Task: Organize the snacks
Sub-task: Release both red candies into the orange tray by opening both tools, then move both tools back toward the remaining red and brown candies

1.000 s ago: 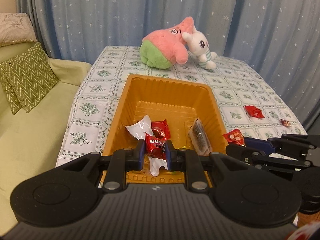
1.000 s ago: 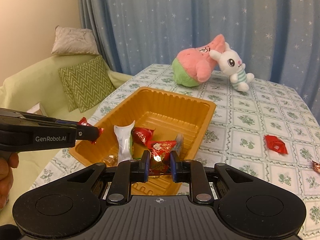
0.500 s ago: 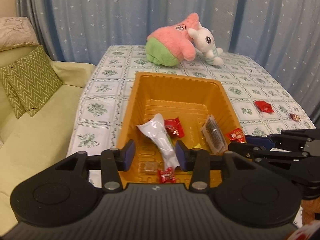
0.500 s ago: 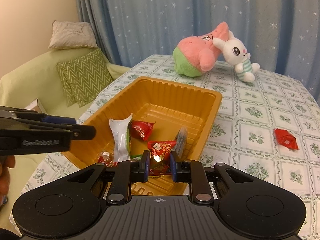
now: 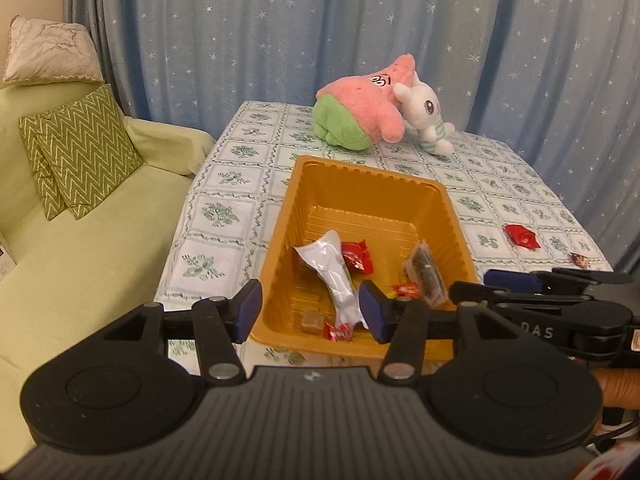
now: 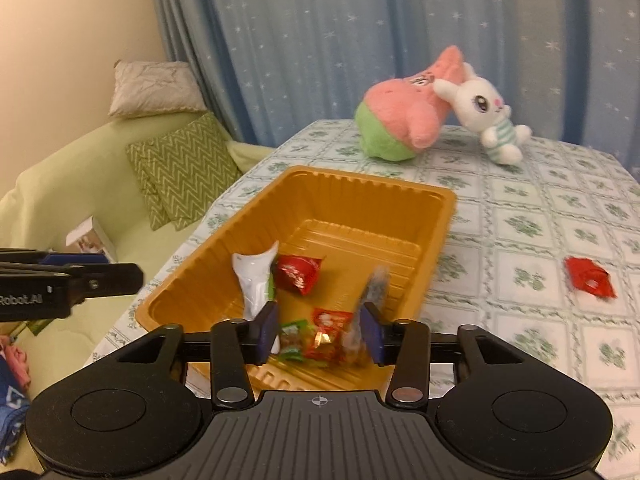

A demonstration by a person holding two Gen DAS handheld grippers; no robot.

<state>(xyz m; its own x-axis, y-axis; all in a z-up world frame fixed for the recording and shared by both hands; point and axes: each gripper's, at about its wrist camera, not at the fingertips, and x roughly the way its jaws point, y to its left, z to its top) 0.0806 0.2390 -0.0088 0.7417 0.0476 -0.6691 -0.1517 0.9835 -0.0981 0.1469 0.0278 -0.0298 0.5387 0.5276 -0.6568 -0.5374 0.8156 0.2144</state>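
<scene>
Star-dotted blue curtains (image 5: 280,40) back a floral-clothed table (image 5: 224,208) where the left gripper (image 5: 310,312) is opening, empty, above the orange tray (image 5: 280,240) of snacks; the right gripper (image 6: 318,334) is opening, a red snack packet (image 6: 326,334) loose between its pads; another red packet (image 6: 590,278) lies on the cloth.

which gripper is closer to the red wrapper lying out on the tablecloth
Right. The right gripper hangs over the tray's near end, on the red wrapper's side. The left gripper is beyond it, at the tray's other side.
</scene>
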